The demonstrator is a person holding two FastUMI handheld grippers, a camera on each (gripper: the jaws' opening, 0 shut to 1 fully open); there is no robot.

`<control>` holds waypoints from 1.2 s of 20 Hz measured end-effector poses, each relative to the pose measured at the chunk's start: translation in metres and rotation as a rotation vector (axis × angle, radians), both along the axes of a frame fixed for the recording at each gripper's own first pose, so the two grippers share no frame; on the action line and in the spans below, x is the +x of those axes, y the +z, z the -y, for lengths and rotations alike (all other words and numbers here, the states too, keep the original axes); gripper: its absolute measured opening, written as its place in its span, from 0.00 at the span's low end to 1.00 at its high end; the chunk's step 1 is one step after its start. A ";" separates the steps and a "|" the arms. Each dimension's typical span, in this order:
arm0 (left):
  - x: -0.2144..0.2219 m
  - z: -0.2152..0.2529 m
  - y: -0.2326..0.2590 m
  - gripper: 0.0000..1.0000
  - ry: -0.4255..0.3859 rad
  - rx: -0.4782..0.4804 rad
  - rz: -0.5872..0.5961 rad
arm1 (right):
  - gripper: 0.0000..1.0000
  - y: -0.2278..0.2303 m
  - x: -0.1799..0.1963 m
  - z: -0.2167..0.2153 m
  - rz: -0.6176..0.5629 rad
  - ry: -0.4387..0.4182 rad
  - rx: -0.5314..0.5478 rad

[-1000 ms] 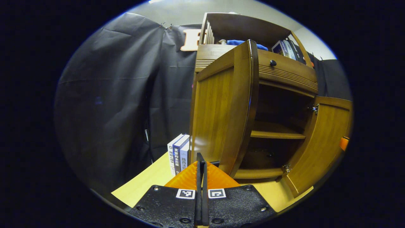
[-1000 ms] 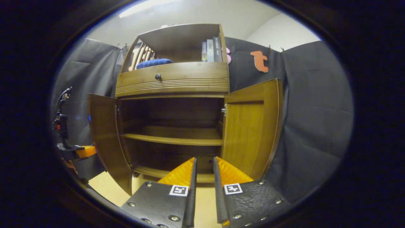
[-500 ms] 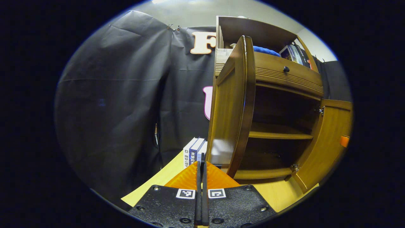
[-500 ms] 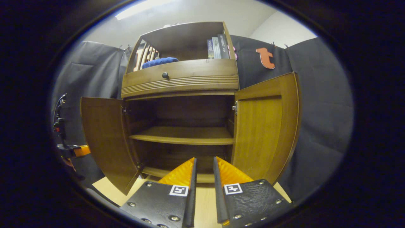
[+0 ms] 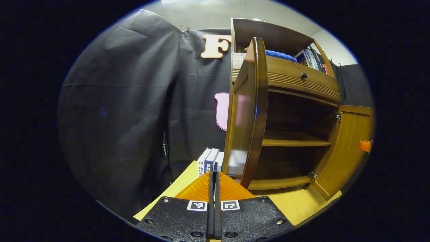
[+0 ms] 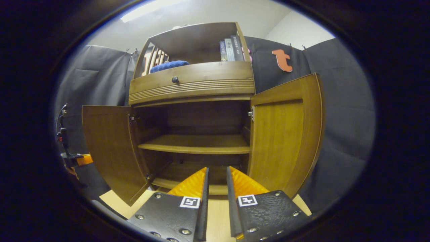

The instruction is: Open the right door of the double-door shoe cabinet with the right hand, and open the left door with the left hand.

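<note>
Right gripper view: both cabinet doors stand wide open, right tongs slightly apart before it, left tongs closed, holding nothing.

1. Light source: a bright ceiling strip at the top of the right gripper view, slightly overexposed; a pale ceiling patch tops the left gripper view
2. Overall level: dim, warm-toned; the wall cloth is near black with faint fold highlights
3. Shadows: the cabinet interior is deep in shade, its shelf lit only along the front
4. Glare: a pinkish sheen and a blue glint on the left door, seen edge-on in the left gripper view
5. Distortion: strong fisheye bowing, straight cabinet edges curve; the right door bulges outward
6. Focus: centre sharp; rims soft and darkened, with blue fringing
</note>
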State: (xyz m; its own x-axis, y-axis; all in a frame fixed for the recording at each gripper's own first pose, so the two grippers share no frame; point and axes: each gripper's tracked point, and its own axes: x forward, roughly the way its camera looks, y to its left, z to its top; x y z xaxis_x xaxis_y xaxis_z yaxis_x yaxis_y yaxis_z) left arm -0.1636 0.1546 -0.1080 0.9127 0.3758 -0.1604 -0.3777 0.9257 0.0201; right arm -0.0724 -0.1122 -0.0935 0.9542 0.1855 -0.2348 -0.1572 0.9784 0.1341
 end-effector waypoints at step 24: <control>-0.040 -0.020 0.047 0.00 0.060 -0.053 0.127 | 0.27 -0.007 0.006 -0.016 -0.009 0.056 0.015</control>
